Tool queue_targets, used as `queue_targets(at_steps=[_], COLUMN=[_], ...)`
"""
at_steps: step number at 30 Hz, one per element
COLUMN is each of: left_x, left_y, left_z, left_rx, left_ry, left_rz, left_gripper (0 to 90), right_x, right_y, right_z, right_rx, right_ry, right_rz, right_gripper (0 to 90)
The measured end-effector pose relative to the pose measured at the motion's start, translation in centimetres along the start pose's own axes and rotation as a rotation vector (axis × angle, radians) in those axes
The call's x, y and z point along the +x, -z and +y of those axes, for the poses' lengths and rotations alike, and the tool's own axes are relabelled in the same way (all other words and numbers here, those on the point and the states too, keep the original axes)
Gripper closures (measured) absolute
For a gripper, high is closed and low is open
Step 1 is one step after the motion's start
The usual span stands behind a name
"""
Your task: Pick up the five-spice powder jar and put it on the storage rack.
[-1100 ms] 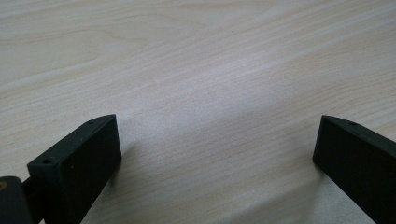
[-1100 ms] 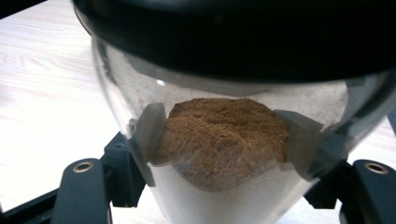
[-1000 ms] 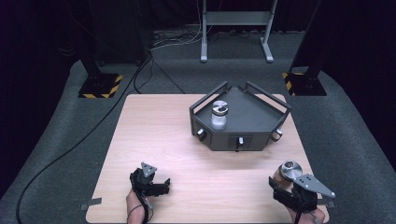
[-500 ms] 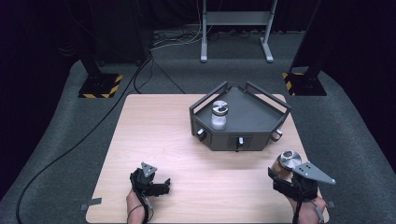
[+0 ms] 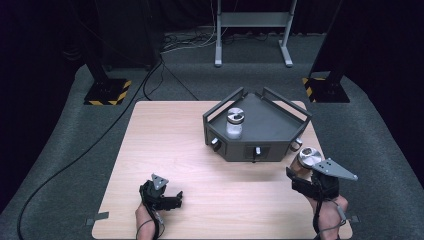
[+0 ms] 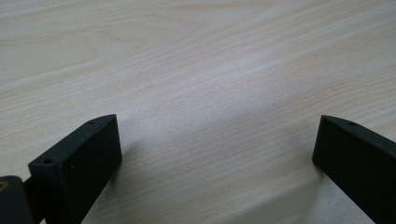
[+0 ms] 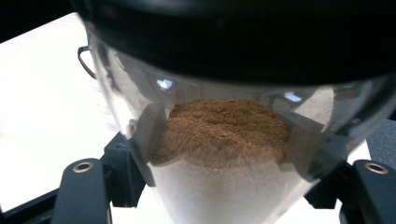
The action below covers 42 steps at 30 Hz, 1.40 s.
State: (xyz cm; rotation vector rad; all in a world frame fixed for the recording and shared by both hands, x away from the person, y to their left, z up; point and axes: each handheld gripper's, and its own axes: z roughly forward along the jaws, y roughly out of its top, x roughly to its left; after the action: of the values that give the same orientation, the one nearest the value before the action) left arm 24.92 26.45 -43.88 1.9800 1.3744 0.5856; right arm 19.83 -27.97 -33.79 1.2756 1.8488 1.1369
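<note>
Two grippers [image 5: 172,199] [image 5: 300,167], two jars [image 5: 307,157] [image 5: 234,122]

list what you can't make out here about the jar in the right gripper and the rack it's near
- Held jar: in the right gripper view its base and lid top are cut off by the frame edges.
- Right gripper: in the high view the grey plate and the jar's lid hide where the pads meet the glass.
- Rack knobs: too small in the high view to read.
- Second jar on the rack: contents too small to identify.
</note>
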Motion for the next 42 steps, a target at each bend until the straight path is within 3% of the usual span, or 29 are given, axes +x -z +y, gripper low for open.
queue_targets(at_steps=[42], left_x=[0.0], left_y=[0.0], left_z=[0.0], left_rx=[-0.001], left_ry=[-0.002], left_rz=[-0.002], left_gripper=[1.3], right_x=[-1.7], right_y=[-5.7], right_z=[5.0], right_rx=[0.007], right_ry=[0.014], right_rz=[-0.011], right_gripper=[29.9])
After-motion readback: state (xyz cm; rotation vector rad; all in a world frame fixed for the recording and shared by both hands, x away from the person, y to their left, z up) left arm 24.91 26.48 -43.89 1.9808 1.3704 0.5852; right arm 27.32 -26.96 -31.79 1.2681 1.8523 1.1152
